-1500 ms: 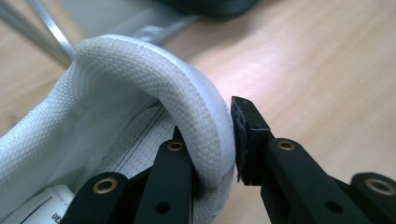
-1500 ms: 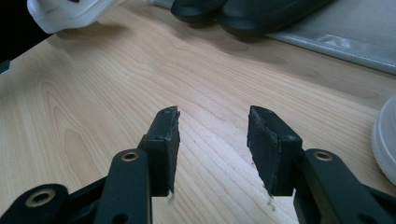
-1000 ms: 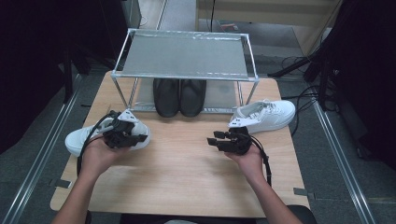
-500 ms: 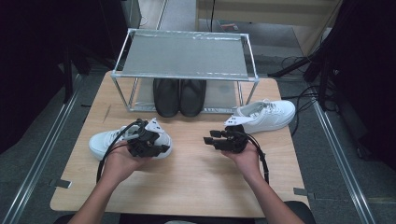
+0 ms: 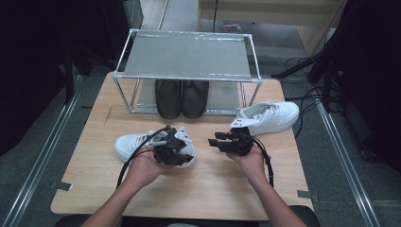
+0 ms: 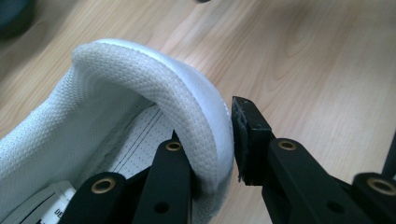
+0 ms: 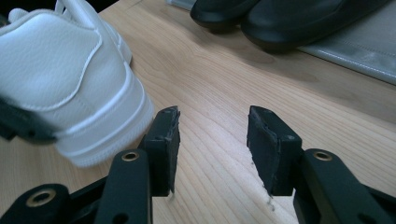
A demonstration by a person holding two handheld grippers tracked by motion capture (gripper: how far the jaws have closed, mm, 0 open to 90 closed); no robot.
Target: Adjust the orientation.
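The left claw [image 5: 177,150] has hold of a white shoe [image 5: 135,144] by the heel collar. In the left gripper view one jaw sits inside the shoe [image 6: 140,121], against the padded collar, and the other stands outside the heel; the collar wall lies between them. The inner jaw presses the lining, while the outer pad looks to be at the heel's outer skin, with perhaps a hairline of shadow between. The jaws stand only as far apart as the collar is thick.

Taking the rack [image 5: 187,52] as the landmark: this shoe lies on the desk [image 5: 208,189] in front of the rack, a little left of its middle, toe pointing left and heel toward the centre. A black pair [image 5: 182,97] stands under the rack, on its lower level, toes toward the person.

The right claw [image 5: 221,142] hangs over the desk in front of the rack, right of its middle, jaws parted with only bare wood between them [image 7: 212,135]. In the right gripper view a white heel [image 7: 79,88] sits just beside the left jaw. A second white shoe [image 5: 269,116] lies by the rack's front right leg, just behind the right claw.
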